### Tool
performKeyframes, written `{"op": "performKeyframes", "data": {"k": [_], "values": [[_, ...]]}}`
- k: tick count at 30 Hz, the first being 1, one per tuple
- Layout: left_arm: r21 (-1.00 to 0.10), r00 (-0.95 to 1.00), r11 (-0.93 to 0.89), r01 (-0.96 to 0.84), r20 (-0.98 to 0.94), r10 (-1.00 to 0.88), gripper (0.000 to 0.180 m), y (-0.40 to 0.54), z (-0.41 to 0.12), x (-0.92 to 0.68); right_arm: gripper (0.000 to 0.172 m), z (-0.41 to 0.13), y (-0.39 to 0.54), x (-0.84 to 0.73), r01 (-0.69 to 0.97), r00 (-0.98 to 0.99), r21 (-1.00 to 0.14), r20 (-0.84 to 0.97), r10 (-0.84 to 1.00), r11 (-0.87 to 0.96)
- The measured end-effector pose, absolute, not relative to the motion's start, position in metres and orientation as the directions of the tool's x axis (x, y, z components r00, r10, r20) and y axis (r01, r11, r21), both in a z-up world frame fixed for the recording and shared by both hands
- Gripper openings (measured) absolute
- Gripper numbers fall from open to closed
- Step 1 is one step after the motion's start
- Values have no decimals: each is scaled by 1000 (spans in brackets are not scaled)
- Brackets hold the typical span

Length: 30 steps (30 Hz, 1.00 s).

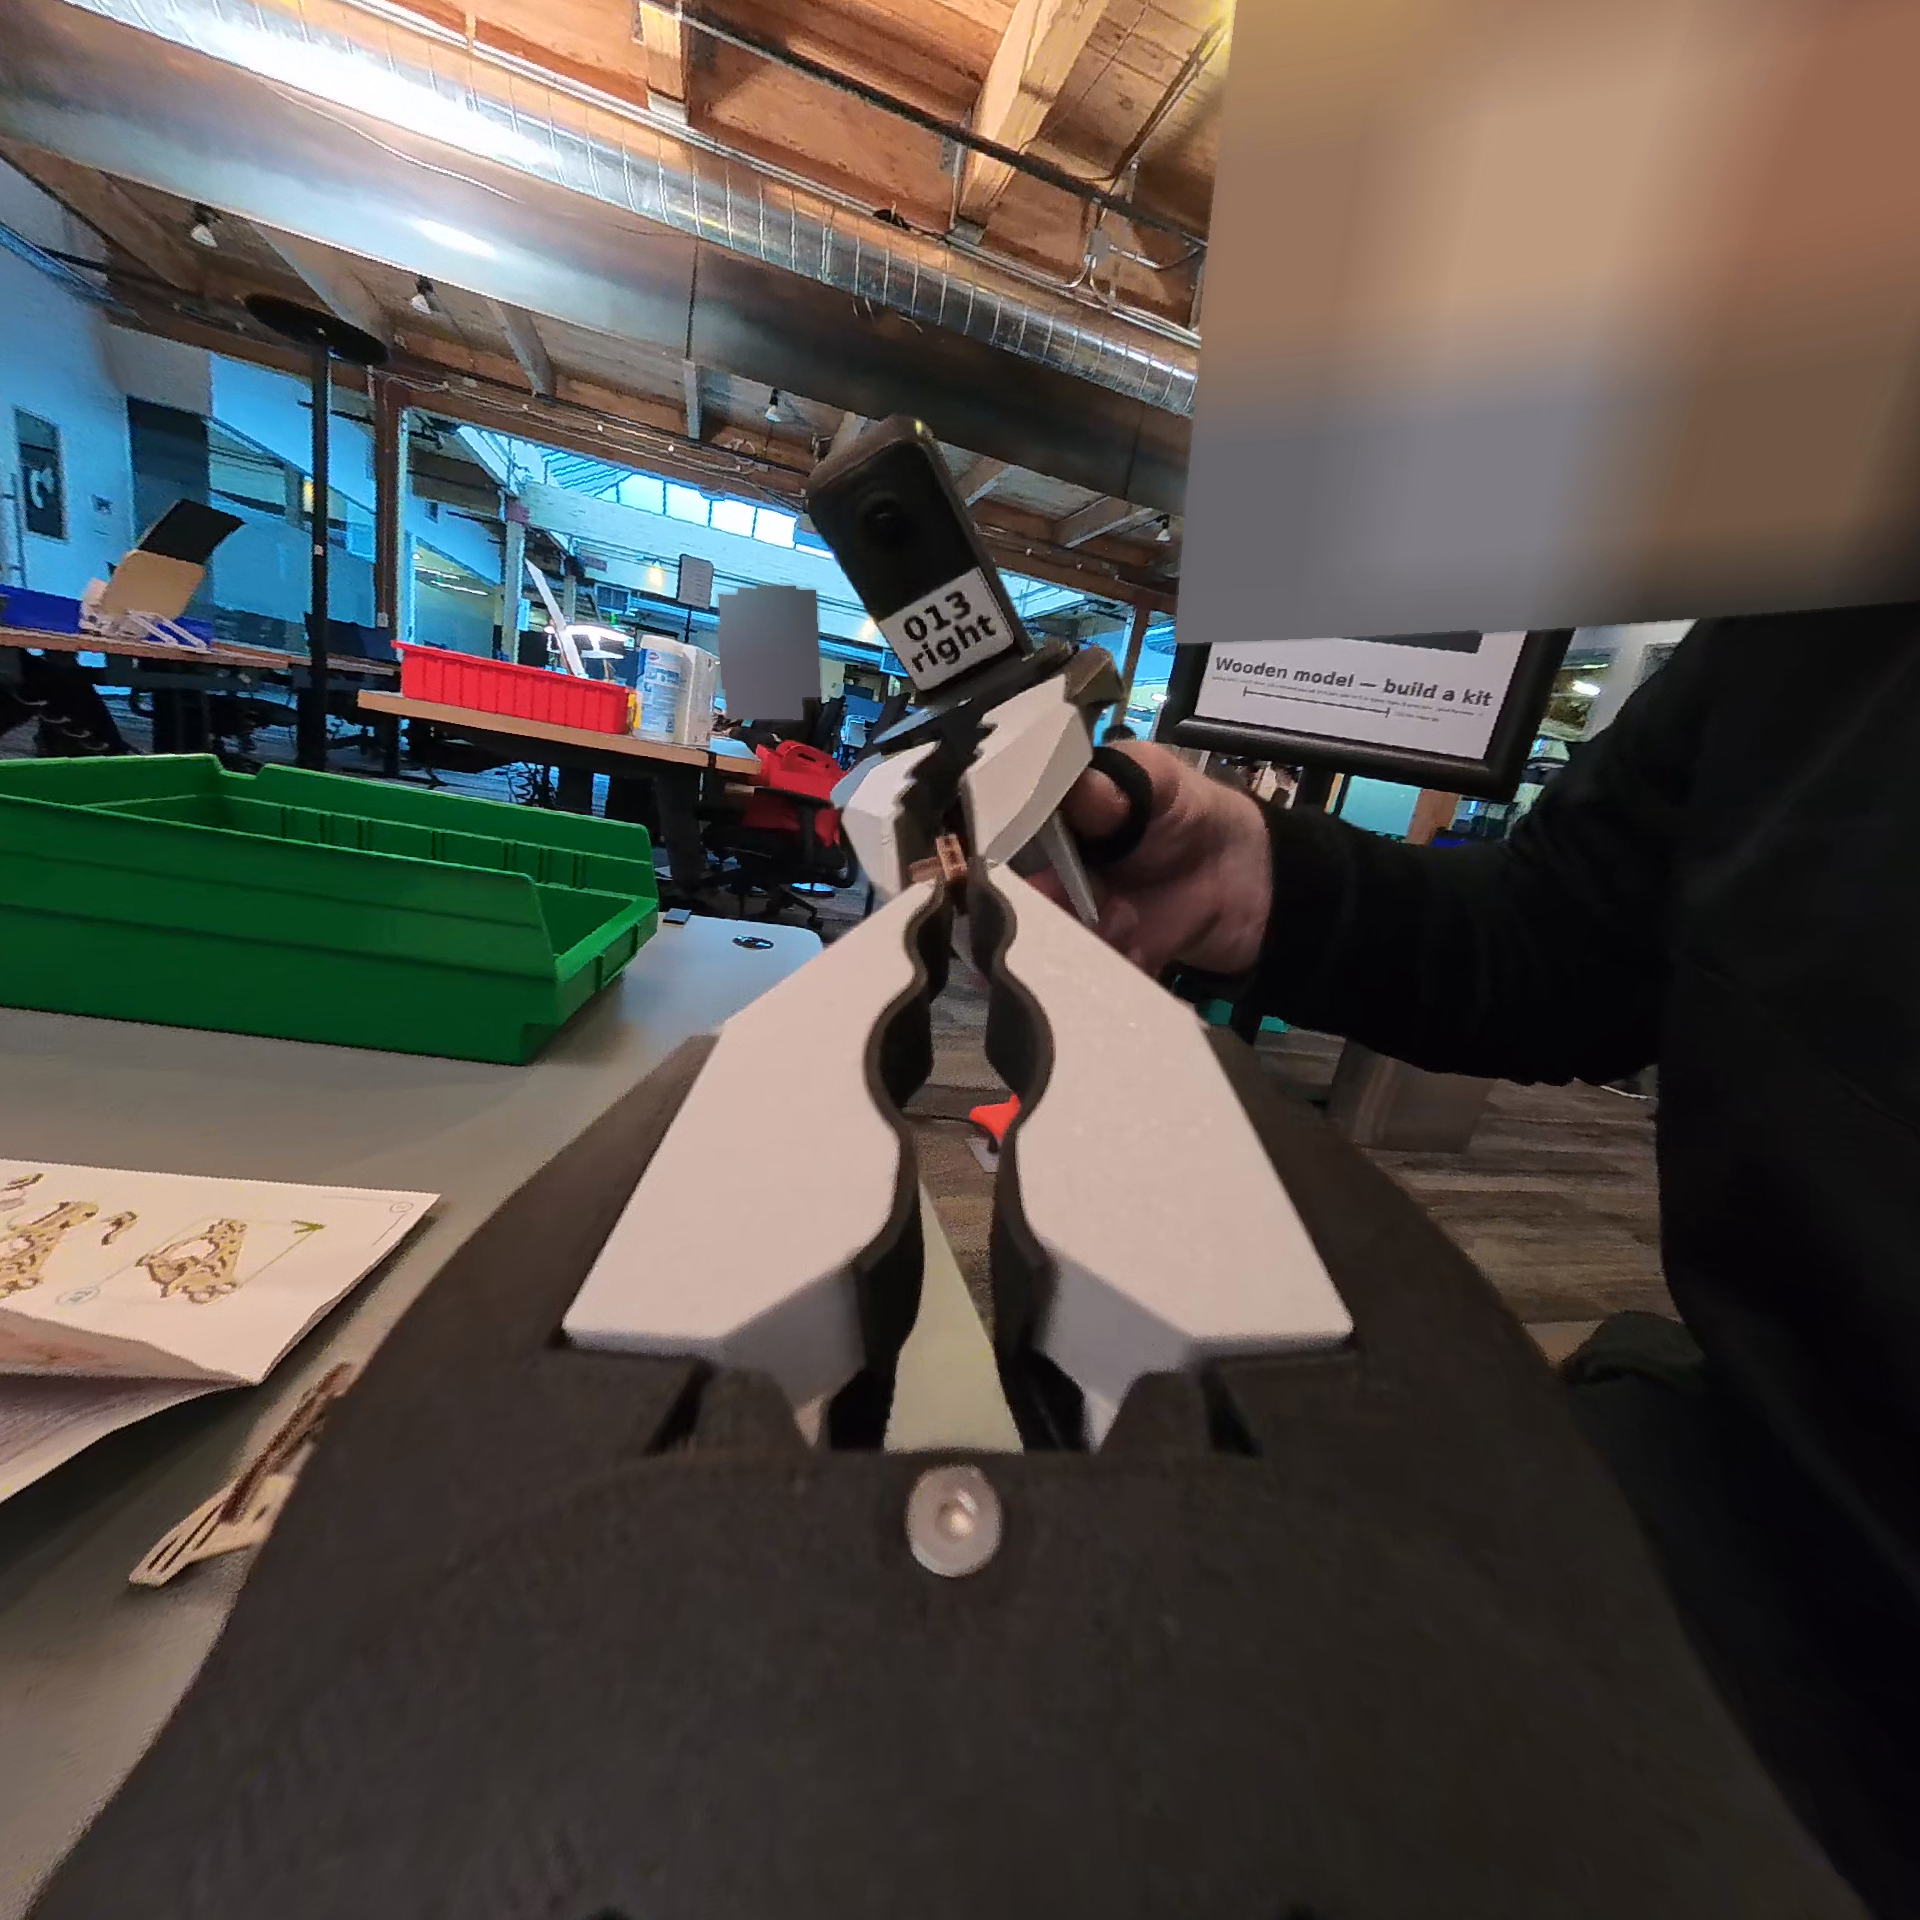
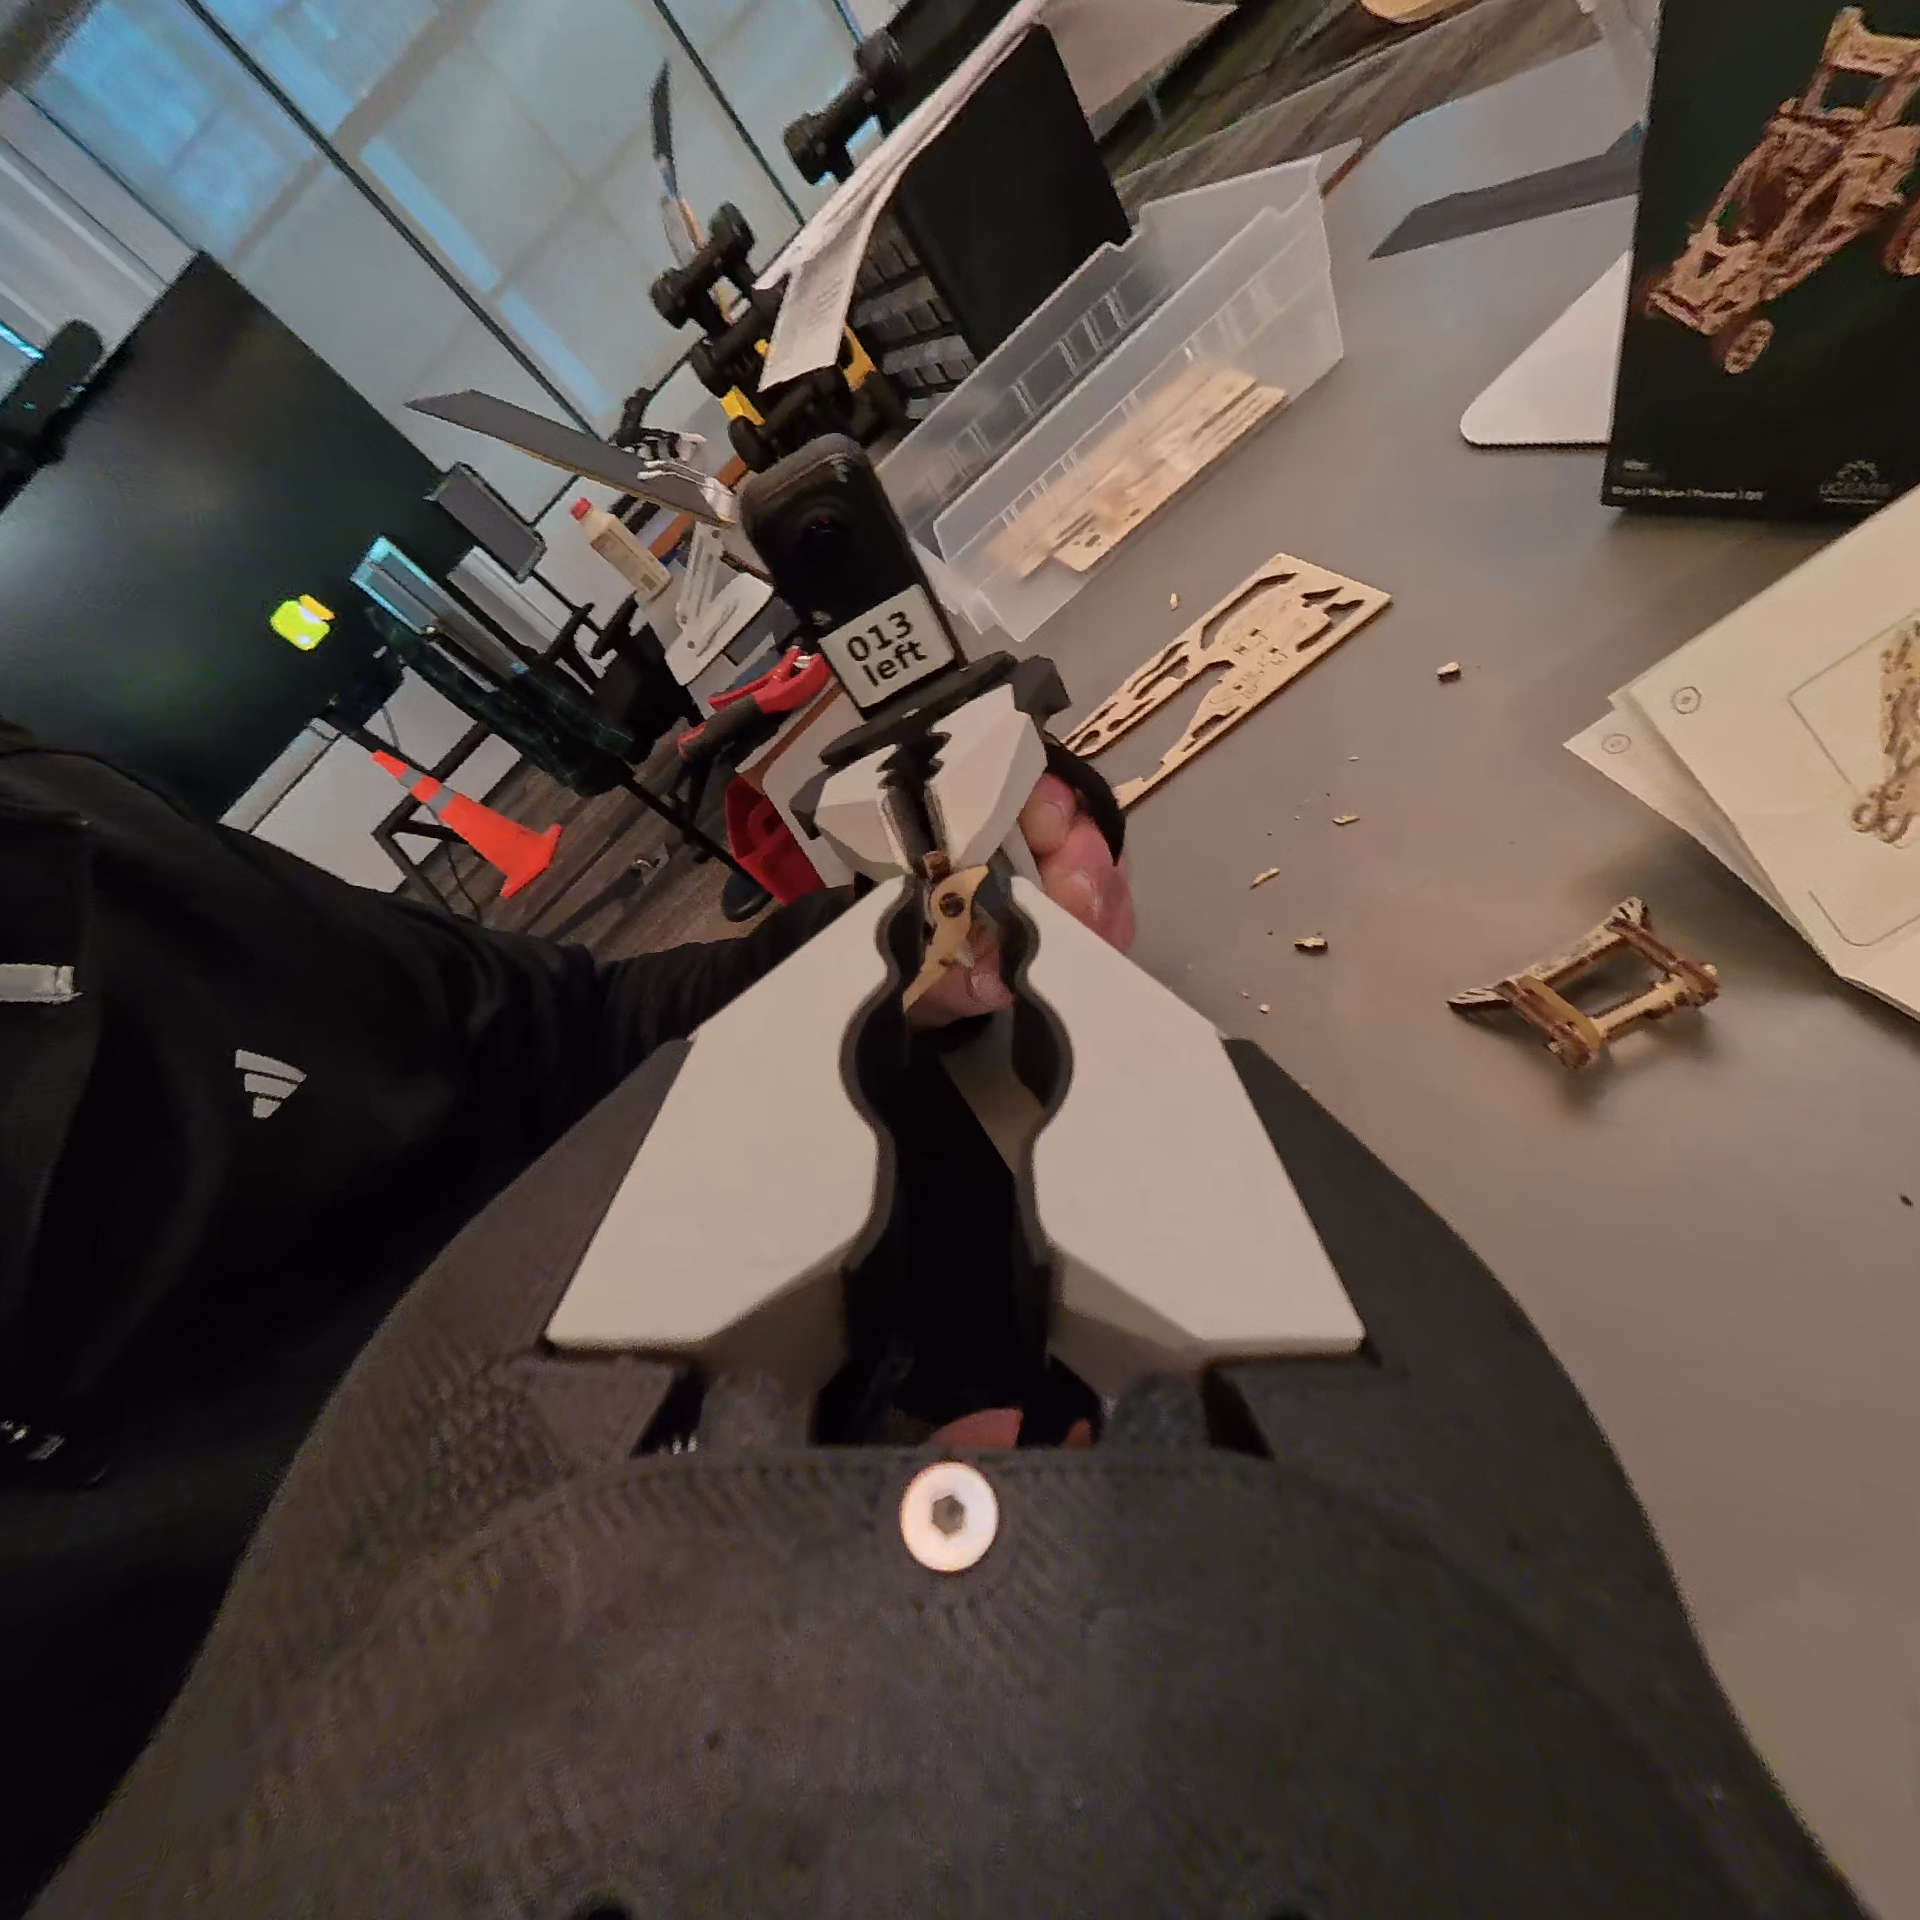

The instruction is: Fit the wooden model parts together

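Both grippers are held up in the air, tip to tip. My left gripper is shut on the top end of a small curved wooden part. In the right wrist view, the left gripper pinches that part, a flat lever shape with a round hole. The part hangs down between the fingers of my right gripper. The right gripper's jaws stand apart around the part and its pads do not press on it. It also shows in the left wrist view, facing my left gripper.
On the grey table lie a small wooden frame assembly, a punched-out wooden sheet, instruction sheets, a clear bin and the kit box. A green bin, a booklet and a loose wooden piece lie at left. The grippers are tip to tip, or close to it.
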<state>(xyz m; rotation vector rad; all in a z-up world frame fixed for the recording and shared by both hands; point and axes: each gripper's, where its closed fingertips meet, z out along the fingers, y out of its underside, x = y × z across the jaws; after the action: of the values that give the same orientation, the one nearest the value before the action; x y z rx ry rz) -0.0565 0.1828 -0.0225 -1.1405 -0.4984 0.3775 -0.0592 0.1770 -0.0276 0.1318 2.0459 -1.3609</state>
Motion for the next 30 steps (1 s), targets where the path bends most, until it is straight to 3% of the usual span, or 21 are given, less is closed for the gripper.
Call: {"op": "performKeyframes", "data": {"k": [12,22,25,30], "values": [[-889,869,458,-9,220,443,0,186,-15,-51,9,-17,185,-57,307,-812,-864,-456,-364,399],[-896,854,443,-40,200,481,0,187,-13,-53,7,-20,181,-51,359,-796,-821,-518,-314,444],[-893,856,448,-34,206,474,0,190,-13,-54,16,-20,179,-47,396,-772,-805,-552,-313,442],[-878,858,478,-26,226,461,0,188,-12,-54,9,-15,184,-56,410,-788,-821,-538,-299,396]]}}
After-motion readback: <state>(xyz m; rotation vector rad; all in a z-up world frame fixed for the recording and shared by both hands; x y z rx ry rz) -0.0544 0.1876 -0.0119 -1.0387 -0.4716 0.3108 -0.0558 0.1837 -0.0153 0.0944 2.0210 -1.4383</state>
